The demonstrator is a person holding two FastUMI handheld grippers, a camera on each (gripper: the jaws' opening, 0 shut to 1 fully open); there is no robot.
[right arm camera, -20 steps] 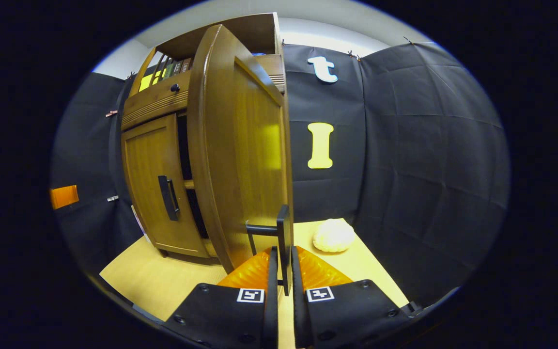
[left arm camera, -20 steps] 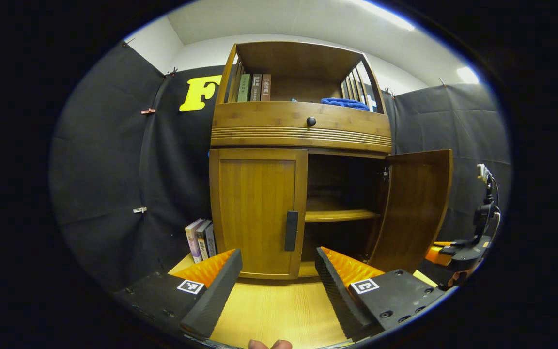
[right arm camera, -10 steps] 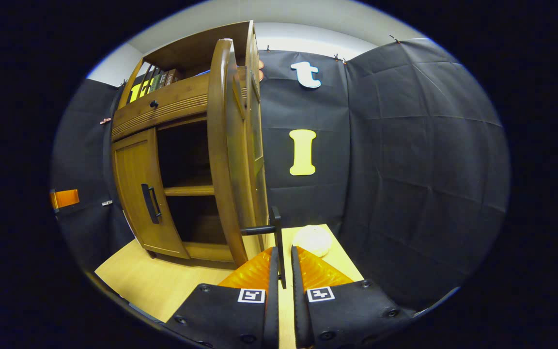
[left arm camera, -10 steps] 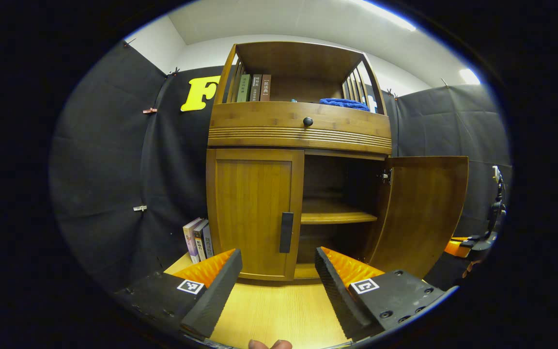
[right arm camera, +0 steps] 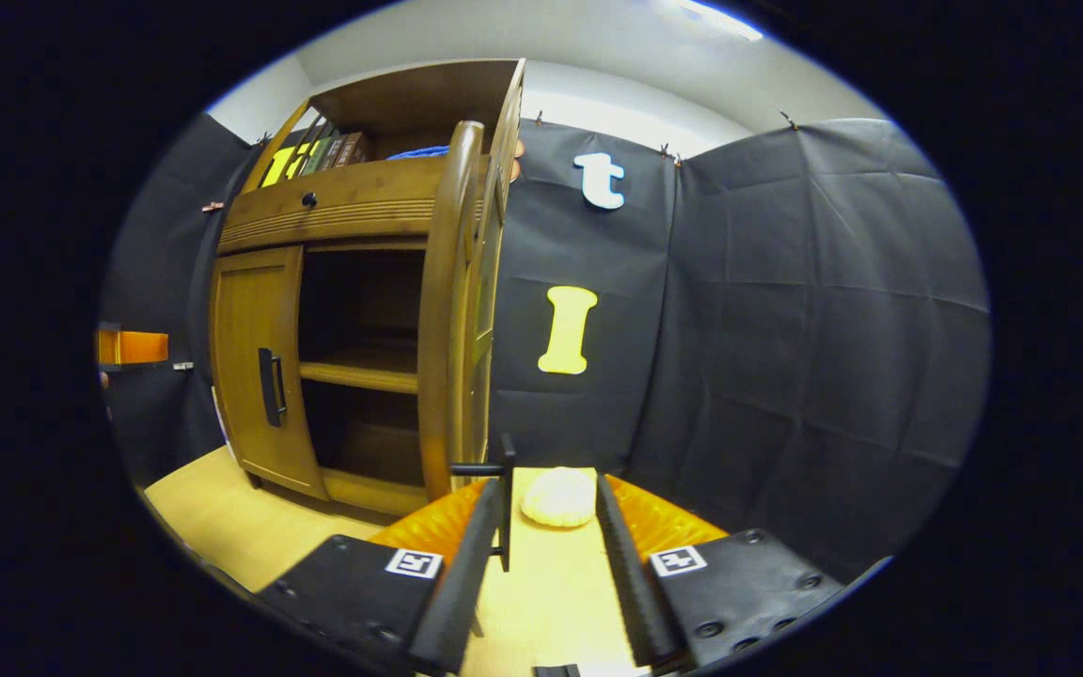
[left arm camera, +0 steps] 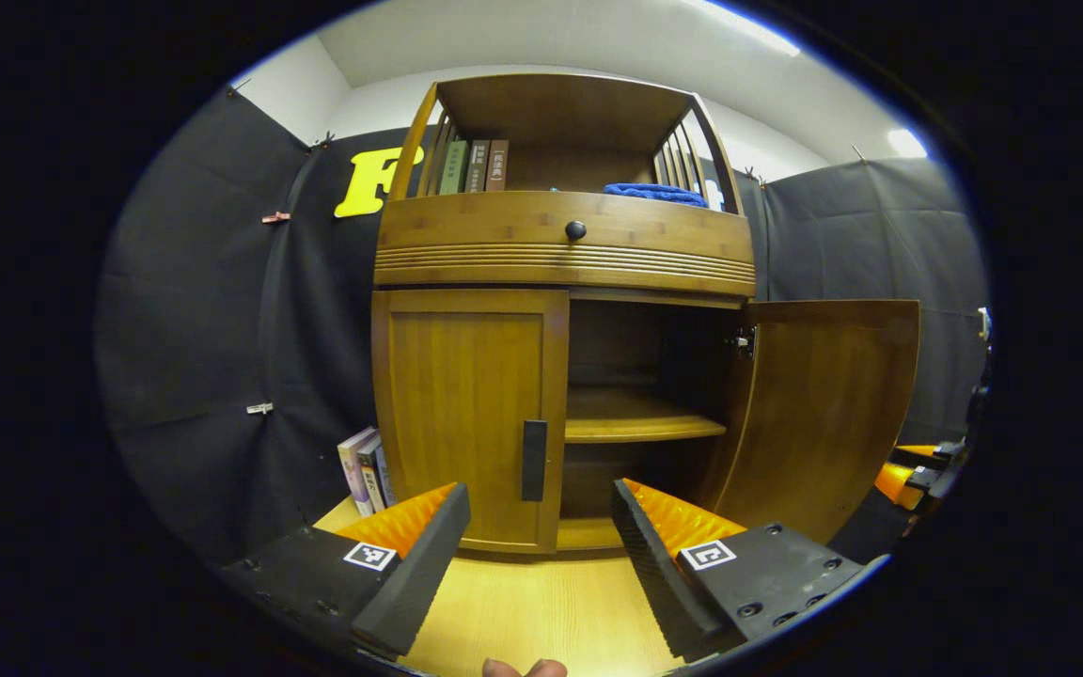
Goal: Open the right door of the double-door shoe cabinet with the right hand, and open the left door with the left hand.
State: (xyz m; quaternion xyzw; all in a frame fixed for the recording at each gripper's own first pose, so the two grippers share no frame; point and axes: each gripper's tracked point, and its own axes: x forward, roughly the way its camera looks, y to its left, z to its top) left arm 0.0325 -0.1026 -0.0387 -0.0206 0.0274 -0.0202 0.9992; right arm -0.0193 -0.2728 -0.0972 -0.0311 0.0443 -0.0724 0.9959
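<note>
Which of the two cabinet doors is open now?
The right door is open, swung out from its hinge and showing the inner shelf. The left door remains flat against the cabinet front.

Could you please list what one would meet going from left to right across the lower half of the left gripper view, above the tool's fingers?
Standing books → closed left door → its dark handle → open compartment's shelf → open right door.
</note>
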